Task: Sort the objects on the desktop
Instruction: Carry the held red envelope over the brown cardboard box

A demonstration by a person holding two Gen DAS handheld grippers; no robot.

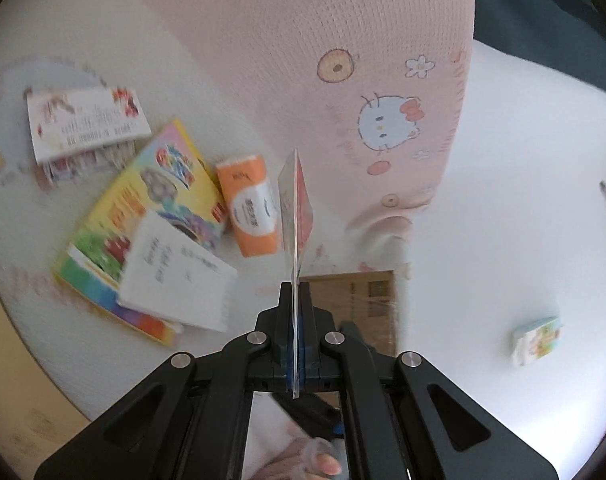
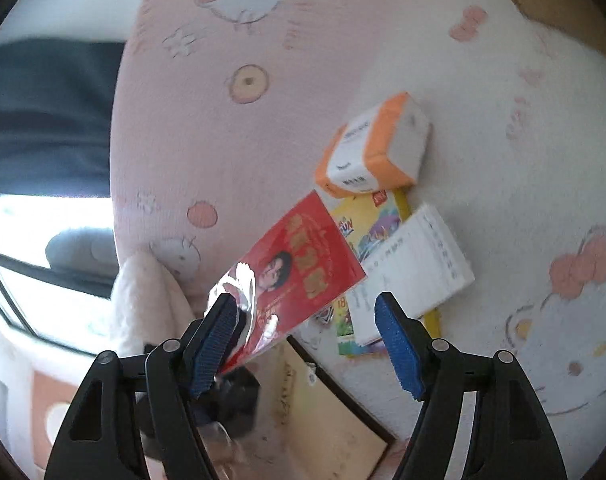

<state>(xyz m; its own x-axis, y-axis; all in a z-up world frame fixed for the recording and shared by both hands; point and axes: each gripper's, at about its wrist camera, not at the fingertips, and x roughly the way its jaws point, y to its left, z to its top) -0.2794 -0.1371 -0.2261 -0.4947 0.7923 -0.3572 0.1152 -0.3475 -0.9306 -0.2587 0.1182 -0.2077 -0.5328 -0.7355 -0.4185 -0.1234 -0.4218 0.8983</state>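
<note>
My left gripper (image 1: 295, 292) is shut on a red card in a clear sleeve (image 1: 296, 200), held edge-on above the white blanket. The same red card (image 2: 299, 264) shows face-on in the right wrist view, just beyond my open, empty right gripper (image 2: 309, 312). Beside it lie an orange tissue pack (image 1: 250, 206), a colourful picture book (image 1: 143, 224) and a white handwritten notepad (image 1: 175, 272) on top of the book. They also show in the right wrist view: the tissue pack (image 2: 373, 148), the book (image 2: 373, 216), the notepad (image 2: 417, 264).
A pink Hello Kitty pillow (image 1: 343, 60) fills the back. A printed white packet (image 1: 83, 120) lies far left. A small pastel packet (image 1: 537, 338) lies at right. A brown cardboard box (image 1: 355, 300) is below the grippers. A window (image 2: 31, 240) is at left.
</note>
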